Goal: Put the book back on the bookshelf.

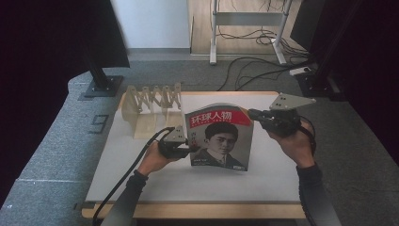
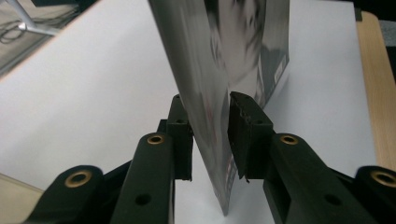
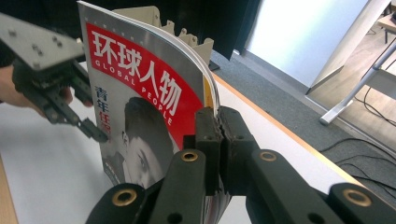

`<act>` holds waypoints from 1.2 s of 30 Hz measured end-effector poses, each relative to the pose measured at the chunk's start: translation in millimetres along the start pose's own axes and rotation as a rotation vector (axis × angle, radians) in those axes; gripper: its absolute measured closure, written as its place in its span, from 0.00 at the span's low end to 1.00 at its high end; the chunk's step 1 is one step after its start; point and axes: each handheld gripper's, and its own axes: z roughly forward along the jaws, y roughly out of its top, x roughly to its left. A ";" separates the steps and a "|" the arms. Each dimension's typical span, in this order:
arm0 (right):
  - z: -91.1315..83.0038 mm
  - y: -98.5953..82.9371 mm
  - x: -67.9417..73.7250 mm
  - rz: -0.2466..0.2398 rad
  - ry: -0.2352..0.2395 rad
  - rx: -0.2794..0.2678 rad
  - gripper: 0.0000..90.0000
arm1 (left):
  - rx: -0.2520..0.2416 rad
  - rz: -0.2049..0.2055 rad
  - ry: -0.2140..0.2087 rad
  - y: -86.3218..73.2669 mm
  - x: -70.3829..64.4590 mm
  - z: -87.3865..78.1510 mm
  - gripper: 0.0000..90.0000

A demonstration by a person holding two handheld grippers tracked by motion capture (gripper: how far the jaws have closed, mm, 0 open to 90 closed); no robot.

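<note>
High view overhead, gripper views close, sharing magazine

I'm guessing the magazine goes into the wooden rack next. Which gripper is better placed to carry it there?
Probably the right gripper: its jaws are shut on the magazine at its right edge, holding it upright. The left gripper straddles the other edge with a gap on one side, so its hold looks loose, though it sits nearer the rack.

A glossy magazine with a red title banner in white characters and a black-and-white portrait on its cover is held upright, its lower edge resting on the white worktop. Its top corner is curled, and its pages are bowed.
</note>
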 end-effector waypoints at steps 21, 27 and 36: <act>-2.7 -3.0 -1.3 0.006 0.024 0.007 0.95 | -0.006 -0.044 -0.033 50.7 13.1 -21.2 0.83; -4.4 -5.3 -3.5 0.001 0.001 0.015 0.89 | -0.003 -0.036 -0.017 49.8 13.3 -21.6 0.96; -6.7 -33.3 -14.6 0.045 -0.051 0.016 0.59 | -0.023 -0.024 -0.020 48.0 8.2 -22.0 0.96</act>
